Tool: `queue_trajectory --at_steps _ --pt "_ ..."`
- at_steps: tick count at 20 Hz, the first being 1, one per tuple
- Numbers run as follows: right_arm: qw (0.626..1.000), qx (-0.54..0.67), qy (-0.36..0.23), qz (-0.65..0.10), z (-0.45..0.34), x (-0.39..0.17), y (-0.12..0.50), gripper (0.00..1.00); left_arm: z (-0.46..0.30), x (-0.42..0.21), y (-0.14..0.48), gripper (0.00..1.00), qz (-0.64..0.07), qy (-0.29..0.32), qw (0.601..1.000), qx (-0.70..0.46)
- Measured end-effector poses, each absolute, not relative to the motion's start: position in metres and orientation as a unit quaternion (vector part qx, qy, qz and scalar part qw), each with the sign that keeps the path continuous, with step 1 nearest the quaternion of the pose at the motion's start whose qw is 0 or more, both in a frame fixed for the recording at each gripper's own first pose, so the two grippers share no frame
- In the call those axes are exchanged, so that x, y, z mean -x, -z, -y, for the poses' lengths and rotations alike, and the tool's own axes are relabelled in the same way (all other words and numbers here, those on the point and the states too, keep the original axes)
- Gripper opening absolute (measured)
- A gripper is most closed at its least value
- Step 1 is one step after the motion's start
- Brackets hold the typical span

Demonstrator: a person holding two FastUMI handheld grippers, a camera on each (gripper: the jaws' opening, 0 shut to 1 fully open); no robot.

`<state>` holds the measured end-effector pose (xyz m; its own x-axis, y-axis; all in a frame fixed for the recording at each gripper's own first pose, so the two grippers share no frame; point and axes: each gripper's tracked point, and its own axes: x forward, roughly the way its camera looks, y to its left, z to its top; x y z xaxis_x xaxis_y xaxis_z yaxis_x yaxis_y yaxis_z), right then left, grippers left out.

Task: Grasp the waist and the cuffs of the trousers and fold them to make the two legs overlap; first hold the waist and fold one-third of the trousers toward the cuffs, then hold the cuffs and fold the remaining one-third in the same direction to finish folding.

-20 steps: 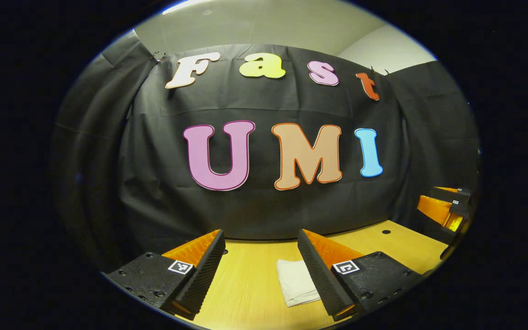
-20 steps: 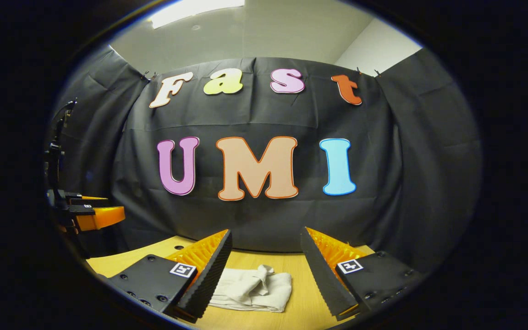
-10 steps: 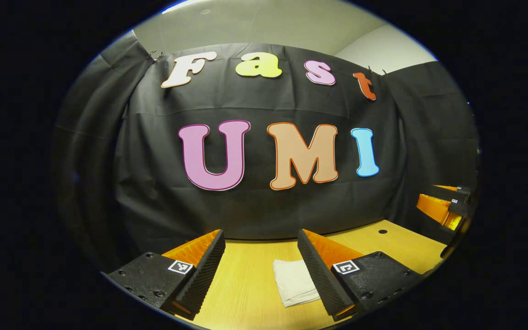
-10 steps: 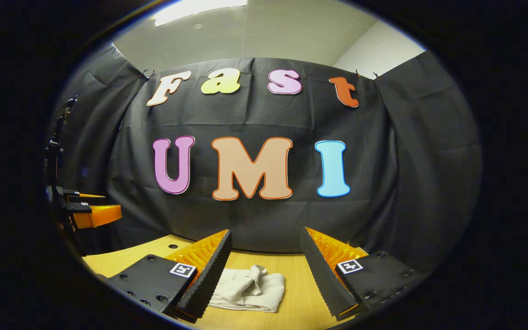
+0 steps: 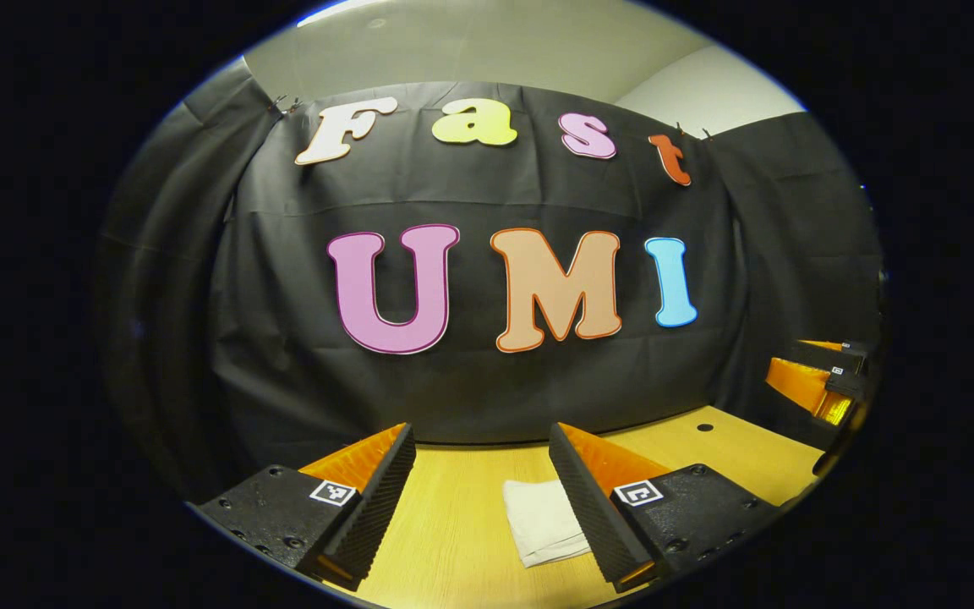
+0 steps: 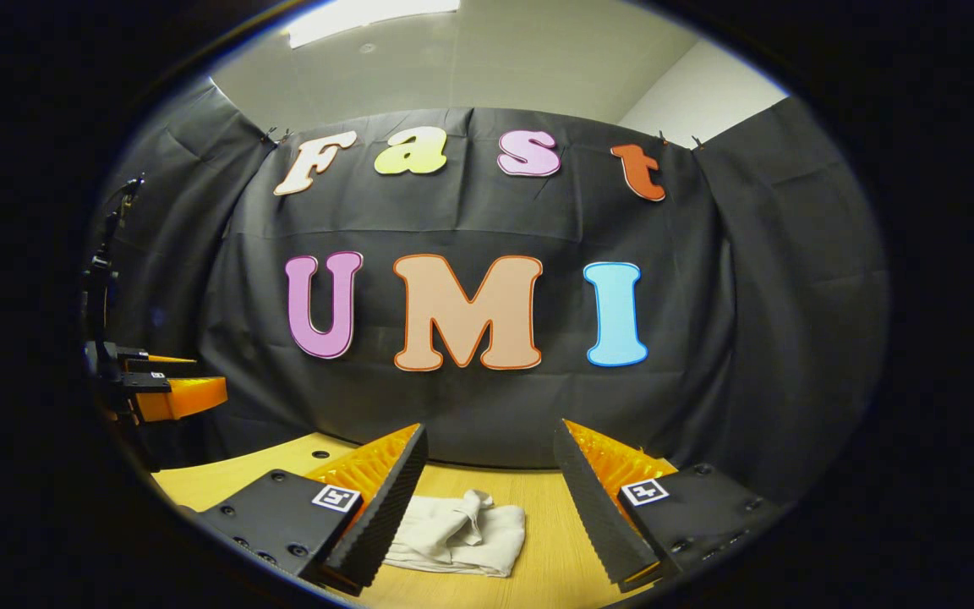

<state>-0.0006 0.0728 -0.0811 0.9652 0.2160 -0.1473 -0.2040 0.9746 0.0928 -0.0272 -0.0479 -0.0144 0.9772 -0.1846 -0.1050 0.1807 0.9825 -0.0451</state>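
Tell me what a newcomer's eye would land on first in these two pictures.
First, the pale trousers, lying in a small folded bundle on the yellow wooden table. In the right gripper view they sit between the open fingers of the right claw, which holds nothing. In the left gripper view, the left claw is open too, the bundle partly behind one finger.

Your left gripper view and right gripper view both sit low over the tabletop [image 5: 462, 524], facing the booth wall [image 6: 470, 406]; both share the folded trousers [image 6: 462, 534] and that wall.
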Motion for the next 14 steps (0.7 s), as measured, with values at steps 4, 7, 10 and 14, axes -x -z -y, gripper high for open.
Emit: queue_trajectory --at_steps 4,7,10,14 --pt "0.991 -0.038 -0.105 -0.077 -0.0716 0.0023 0.0802 0.96 0.0481 0.0271 0.0134 0.94 -0.052 0.092 0.994 0.018" --pt "0.991 -0.038 -0.104 -0.076 -0.0725 0.0018 0.0802 0.96 0.0485 0.0266 0.0149 0.93 -0.053 0.093 0.994 0.019" --pt "0.991 -0.039 -0.102 -0.075 -0.0730 -0.0006 0.0797 0.96 0.0476 0.0244 0.0145 0.94 -0.052 0.093 0.994 0.019" --pt "0.991 -0.041 -0.099 -0.074 -0.0748 -0.0014 0.0787 0.96 0.0446 0.0217 0.0141 0.93 -0.050 0.092 0.994 0.017"
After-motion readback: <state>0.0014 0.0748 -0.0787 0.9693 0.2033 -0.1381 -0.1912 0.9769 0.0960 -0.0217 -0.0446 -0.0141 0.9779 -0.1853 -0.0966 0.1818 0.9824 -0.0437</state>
